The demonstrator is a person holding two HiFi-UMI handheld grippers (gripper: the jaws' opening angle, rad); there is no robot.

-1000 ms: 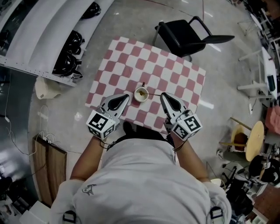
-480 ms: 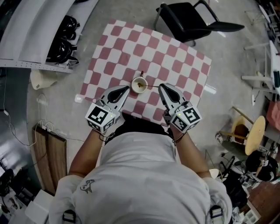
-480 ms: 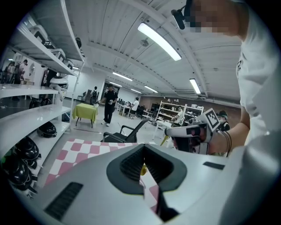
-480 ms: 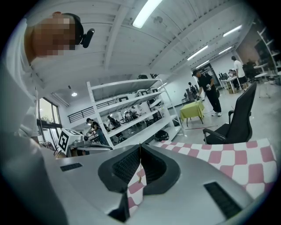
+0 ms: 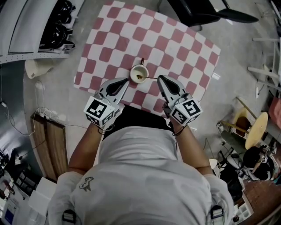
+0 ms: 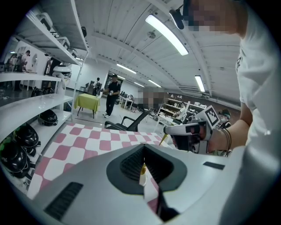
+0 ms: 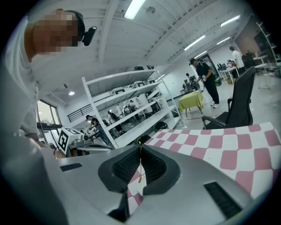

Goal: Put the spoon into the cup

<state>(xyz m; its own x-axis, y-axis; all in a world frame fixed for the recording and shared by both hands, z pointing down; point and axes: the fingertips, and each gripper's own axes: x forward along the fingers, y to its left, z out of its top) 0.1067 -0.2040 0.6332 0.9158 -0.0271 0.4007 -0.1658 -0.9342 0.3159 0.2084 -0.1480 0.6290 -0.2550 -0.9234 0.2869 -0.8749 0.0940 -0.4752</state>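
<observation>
A white cup (image 5: 138, 70) stands on the red-and-white checked table (image 5: 114, 35) near its front edge. A thin gold spoon (image 5: 151, 78) runs level from my right gripper (image 5: 160, 78), which is shut on its handle, to the cup's mouth, where the bowl end shows. In the right gripper view the spoon (image 7: 140, 165) lies in the seam of the closed jaws. My left gripper (image 5: 127, 81) sits just left of the cup, shut and holding nothing. The left gripper view shows its jaws (image 6: 144, 151) meeting, with the cup (image 6: 142, 178) behind the gap.
A black office chair (image 5: 206, 13) stands beyond the table's far right corner. A white shelf unit (image 5: 39, 26) with dark helmets (image 5: 55, 33) runs along the left. A wooden board (image 5: 48, 147) lies on the floor at the left. Clutter fills the floor at the right.
Both grippers have come down closer to the table, still on either side of the cup. The spoon stays in the right gripper's jaws, pointing at the cup.
</observation>
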